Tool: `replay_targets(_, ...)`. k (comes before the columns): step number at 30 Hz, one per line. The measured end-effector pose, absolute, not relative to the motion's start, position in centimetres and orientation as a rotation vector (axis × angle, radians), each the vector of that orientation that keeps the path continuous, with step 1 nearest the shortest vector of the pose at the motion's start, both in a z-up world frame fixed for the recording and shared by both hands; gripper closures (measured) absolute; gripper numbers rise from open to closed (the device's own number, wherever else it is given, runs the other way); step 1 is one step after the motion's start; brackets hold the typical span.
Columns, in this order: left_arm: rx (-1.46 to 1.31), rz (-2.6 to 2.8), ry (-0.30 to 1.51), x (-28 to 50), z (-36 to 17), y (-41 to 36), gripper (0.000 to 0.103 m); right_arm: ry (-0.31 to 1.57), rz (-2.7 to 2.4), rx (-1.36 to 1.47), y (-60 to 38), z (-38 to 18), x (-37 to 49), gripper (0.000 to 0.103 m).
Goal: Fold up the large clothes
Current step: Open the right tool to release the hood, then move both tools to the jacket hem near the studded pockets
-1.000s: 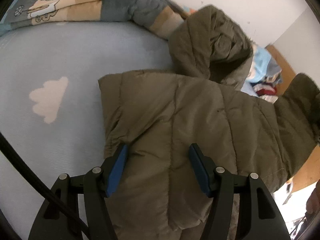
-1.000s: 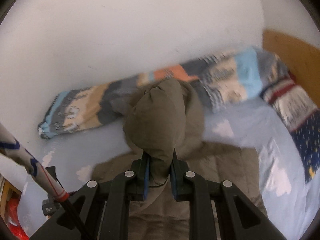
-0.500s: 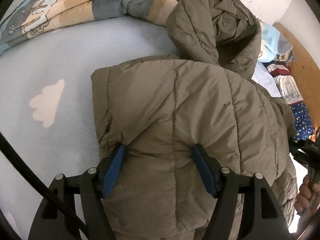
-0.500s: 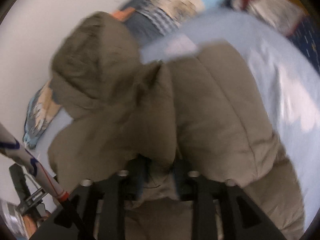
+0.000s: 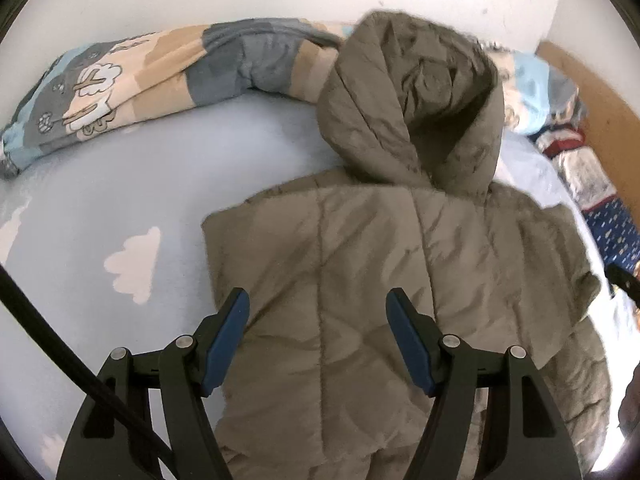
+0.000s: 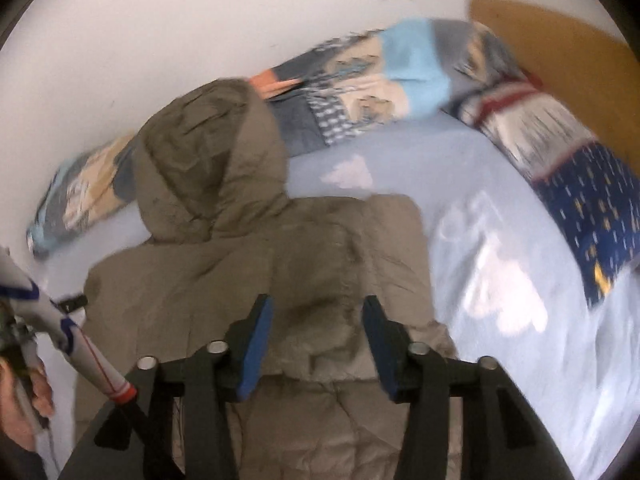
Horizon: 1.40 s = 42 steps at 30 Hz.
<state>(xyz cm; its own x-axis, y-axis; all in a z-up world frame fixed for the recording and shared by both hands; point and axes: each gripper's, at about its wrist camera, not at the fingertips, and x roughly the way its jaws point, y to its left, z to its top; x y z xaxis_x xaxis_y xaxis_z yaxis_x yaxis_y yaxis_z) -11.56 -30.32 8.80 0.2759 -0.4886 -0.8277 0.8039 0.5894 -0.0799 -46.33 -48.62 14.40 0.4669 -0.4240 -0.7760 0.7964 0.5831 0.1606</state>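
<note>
Two blue pads of the left tool [image 5: 318, 336] are seen spread wide above the olive puffer jacket [image 5: 384, 280], nothing gripped. The jacket is laid on the pale blue bed sheet [image 5: 120, 200], its hood [image 5: 416, 100] at the far side against a patterned blanket [image 5: 160, 76]. From the right wrist, the right tool [image 6: 316, 344] is shown partly parted, its jaws just opened, over the folded jacket [image 6: 256, 280], nothing clamped; a hand [image 6: 38, 396] is visible at the near left.
</note>
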Motion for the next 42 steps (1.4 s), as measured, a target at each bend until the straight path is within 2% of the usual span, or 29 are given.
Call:
replay_targets(3, 0.436, -0.872, 0.975, -11.5, 6.7, -31.2, 0.033, 0.813, -0.809, 0.543, -49.4, 12.0, -43.9, 0.062)
replay_targets(4, 0.441, -0.875, 0.983, -11.4, 6.0, -31.3, 0.031, 0.835, -0.819, 0.535, -49.6, 11.3, -43.4, 0.062)
replay_targets(5, 0.448, -0.872, 0.981, -11.4, 5.4, -31.3, 0.026, 0.867, -0.829, 0.529, -49.9, 10.3, -43.1, 0.062)
replay_targets(8, 0.478, -0.882, 0.98, -11.4, 4.2, -31.7, 0.022, 0.954, -0.823, 0.588, -51.2, 6.1, -42.8, 0.064)
replay_targets(13, 0.467, -0.858, 0.985, -11.3, 4.1, -31.7, 0.021, 0.957, -0.815, 0.611, -51.8, 4.7, -42.9, 0.064)
replay_targets(17, 0.442, -0.832, 0.968, -11.9, 6.9, -30.9, 0.021, 0.977, -0.791, 0.617, -52.3, 6.1, -43.0, 0.064)
replay_targets(19, 0.46, -0.832, 0.906, -13.4, 9.2, -30.5, 0.021, 0.903, -0.761, 0.632, -51.2, 8.6, -44.7, 0.063)
replay_targets(24, 0.525, -0.844, 0.776, -19.4, 13.8, -30.1, 0.021, 0.799, -0.694, 0.655, -46.7, 12.9, -49.8, 0.061)
replay_targets(28, 0.554, -0.853, 0.764, -24.9, 14.5, -29.3, 0.021, 0.744, -0.664, 0.717, -44.1, 14.2, -53.3, 0.058)
replay_targets(31, 0.563, -0.87, 0.783, -29.8, 13.4, -27.3, 0.021, 0.721, -0.627, 0.782, -42.7, 14.7, -55.0, 0.057)
replay_targets(34, 0.598, -0.846, 0.831, -32.8, 11.3, -25.8, 0.021, 0.749, -0.587, 0.811, -40.7, 14.2, -55.6, 0.052)
replay_targets(42, 0.595, -0.645, 0.975, -35.9, 4.7, -20.9, 0.021, 0.956, -0.498, 0.746, -36.0, 9.3, -54.4, 0.051)
